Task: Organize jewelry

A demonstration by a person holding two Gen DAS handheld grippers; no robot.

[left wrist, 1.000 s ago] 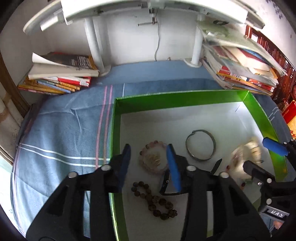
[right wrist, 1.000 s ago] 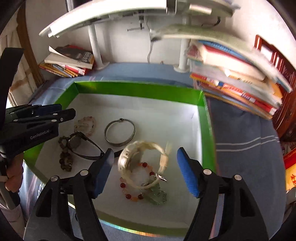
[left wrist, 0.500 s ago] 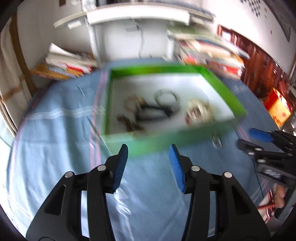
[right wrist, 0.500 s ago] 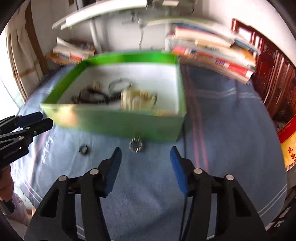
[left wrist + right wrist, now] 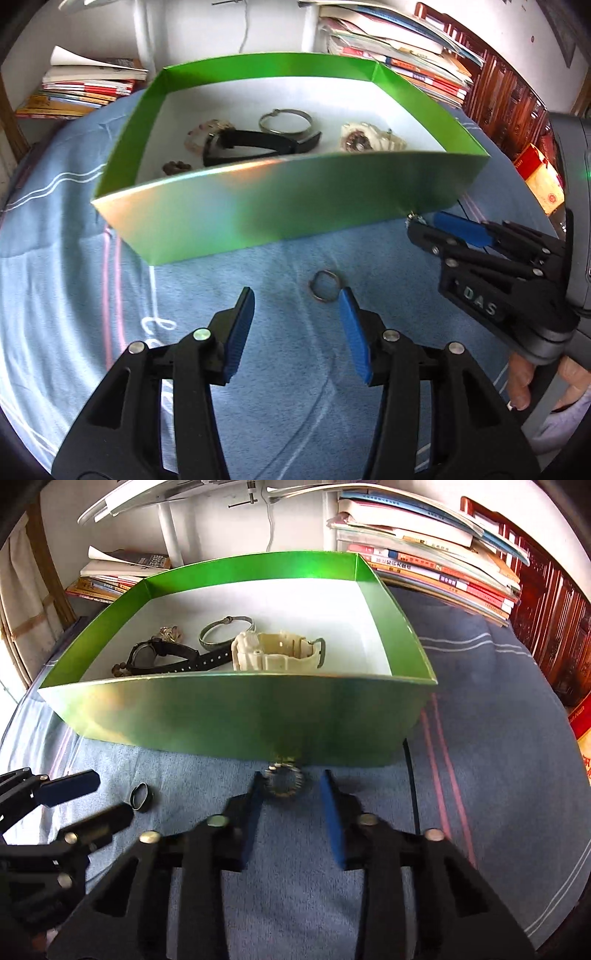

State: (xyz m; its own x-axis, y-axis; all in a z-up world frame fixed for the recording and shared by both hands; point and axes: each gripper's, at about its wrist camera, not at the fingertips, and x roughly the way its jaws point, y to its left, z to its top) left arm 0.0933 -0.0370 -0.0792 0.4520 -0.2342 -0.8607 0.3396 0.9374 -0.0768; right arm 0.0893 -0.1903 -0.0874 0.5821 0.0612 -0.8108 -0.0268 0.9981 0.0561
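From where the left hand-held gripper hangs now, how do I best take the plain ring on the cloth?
Pinch the plain ring across its band from above. It lies flat on the blue cloth, hole up, just ahead of the left hand-held gripper, so a steep approach probably works best.

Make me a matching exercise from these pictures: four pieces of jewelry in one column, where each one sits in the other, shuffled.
1. white watch
2. plain ring
3. jeweled ring
4. silver bangle

A. on the cloth, at the left gripper's tips
B. in the green box, toward its back
C. between the right gripper's closing jaws
D. in the box, nearest its right wall

Pairs: 1-D, 2-A, 3-C, 4-B
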